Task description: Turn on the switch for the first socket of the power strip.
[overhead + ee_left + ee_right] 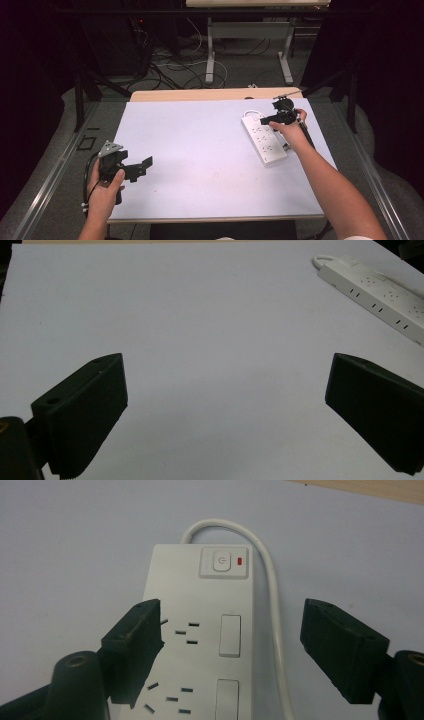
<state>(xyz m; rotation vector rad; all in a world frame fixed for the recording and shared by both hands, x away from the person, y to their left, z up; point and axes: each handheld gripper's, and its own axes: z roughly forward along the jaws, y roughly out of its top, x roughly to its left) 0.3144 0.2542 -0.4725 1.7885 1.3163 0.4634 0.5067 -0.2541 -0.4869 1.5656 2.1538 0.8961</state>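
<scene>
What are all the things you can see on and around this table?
power strip: one, white, right far part of the sheet, red light lit beside its switch
cord: one, white, loops from the strip's far end and runs along its side
sheet: one, pale lilac-white, covers the table top
table: one, light wood, edge shows beyond the sheet
cables: several, black and white, on the floor behind
right gripper: one, black, open over the power strip
left gripper: one, black, open above bare sheet at near left
forearms: two, entering from the bottom
</scene>
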